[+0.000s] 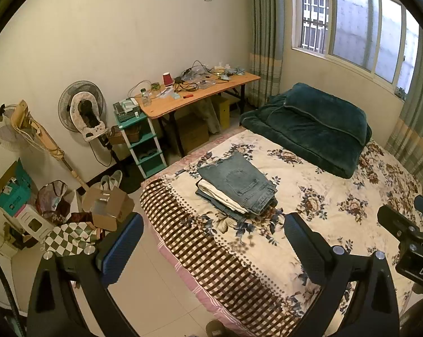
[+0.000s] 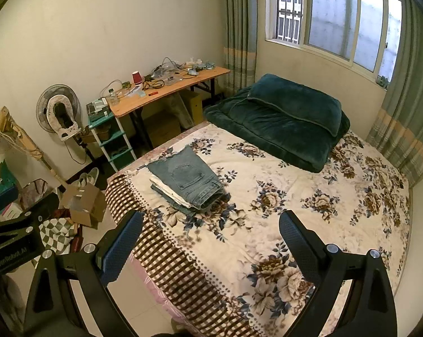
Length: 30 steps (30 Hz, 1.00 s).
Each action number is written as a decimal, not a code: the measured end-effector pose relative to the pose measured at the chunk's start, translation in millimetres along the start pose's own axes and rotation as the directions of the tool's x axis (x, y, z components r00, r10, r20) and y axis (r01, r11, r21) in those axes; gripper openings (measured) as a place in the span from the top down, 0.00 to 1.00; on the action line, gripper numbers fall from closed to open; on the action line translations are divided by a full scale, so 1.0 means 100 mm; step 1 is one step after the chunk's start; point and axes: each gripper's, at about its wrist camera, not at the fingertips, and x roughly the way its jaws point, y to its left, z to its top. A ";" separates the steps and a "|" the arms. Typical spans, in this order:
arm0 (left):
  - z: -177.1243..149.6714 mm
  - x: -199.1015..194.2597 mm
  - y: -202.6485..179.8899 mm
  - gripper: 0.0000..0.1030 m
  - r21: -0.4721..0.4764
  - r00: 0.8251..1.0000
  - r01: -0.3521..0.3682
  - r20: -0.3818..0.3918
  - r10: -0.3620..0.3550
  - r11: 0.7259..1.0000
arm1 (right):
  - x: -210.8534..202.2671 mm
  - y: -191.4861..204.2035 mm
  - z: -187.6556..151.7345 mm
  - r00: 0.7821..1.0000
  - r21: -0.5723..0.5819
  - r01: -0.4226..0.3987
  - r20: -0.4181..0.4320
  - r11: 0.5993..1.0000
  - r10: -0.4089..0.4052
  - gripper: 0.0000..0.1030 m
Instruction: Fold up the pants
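Your left tool (image 1: 213, 241) stood wide, nothing between its blue pads, raised above the near left corner of the bed (image 1: 352, 193). Your right tool (image 2: 211, 238) was likewise wide and held nothing, raised over the near edge of the same bed, just beside the left one.

1. The pants (image 1: 238, 184) lay on the floral cover, ahead of both tools and well apart from each. From the left tool they lay almost straight ahead, slightly right of centre; from the right tool (image 1: 408, 238) they lay ahead and to the left (image 2: 189, 179). In my judgement your left tool was the nearer.

2. The denim pair on top, back pocket upward, sat on a stack with a cream garment (image 1: 220, 196) and at least 1 further denim layer below. The stack's long axis ran from far left to near right, frayed hem at the far end, rolled folds at the near end. It appeared already folded.

3. Containers, left to right: a teal crate (image 1: 13, 189) on the floor held boxes, contents unclear; an open cardboard box (image 1: 107, 205) showed a pale item inside; the teal shelf unit (image 1: 144, 146) carried small items on top and a basket at its side; the bench (image 1: 197, 92) carried cables, bottles and 1 red cup (image 1: 168, 79).

4. A green quilt (image 1: 309, 123) lay at the far end of the bed, clear of the stack.
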 end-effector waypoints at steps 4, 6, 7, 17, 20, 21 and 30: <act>0.00 -0.04 -0.01 0.00 0.003 1.000 -0.001 0.004 0.001 1.000 | 0.00 0.00 0.01 1.000 0.000 0.000 -0.002 1.000 0.000 0.03; -0.01 -0.04 -0.01 0.00 0.004 1.000 -0.003 0.004 0.003 1.000 | 0.00 0.00 0.00 1.000 -0.001 -0.001 -0.002 1.000 0.001 0.03; -0.01 -0.04 -0.01 0.00 0.003 1.000 -0.004 0.003 0.004 1.000 | 0.00 0.00 0.01 1.000 -0.001 0.001 -0.001 1.000 -0.001 0.03; -0.01 -0.05 -0.02 0.00 0.005 1.000 -0.005 0.004 0.005 1.000 | 0.01 0.00 0.02 1.000 0.001 0.000 -0.001 1.000 0.000 0.03; -0.01 -0.05 -0.02 0.00 0.005 1.000 -0.005 0.005 0.005 1.000 | 0.00 0.00 0.02 1.000 0.001 0.000 0.000 1.000 0.000 0.03; -0.02 -0.05 -0.02 0.00 0.005 1.000 -0.004 0.004 0.004 1.000 | 0.00 0.00 0.01 1.000 0.002 0.000 0.000 1.000 0.000 0.03; 0.01 -0.08 -0.05 0.00 0.006 1.000 -0.002 0.010 0.002 1.000 | 0.00 0.08 0.02 1.000 0.001 -0.006 0.007 1.000 0.006 0.03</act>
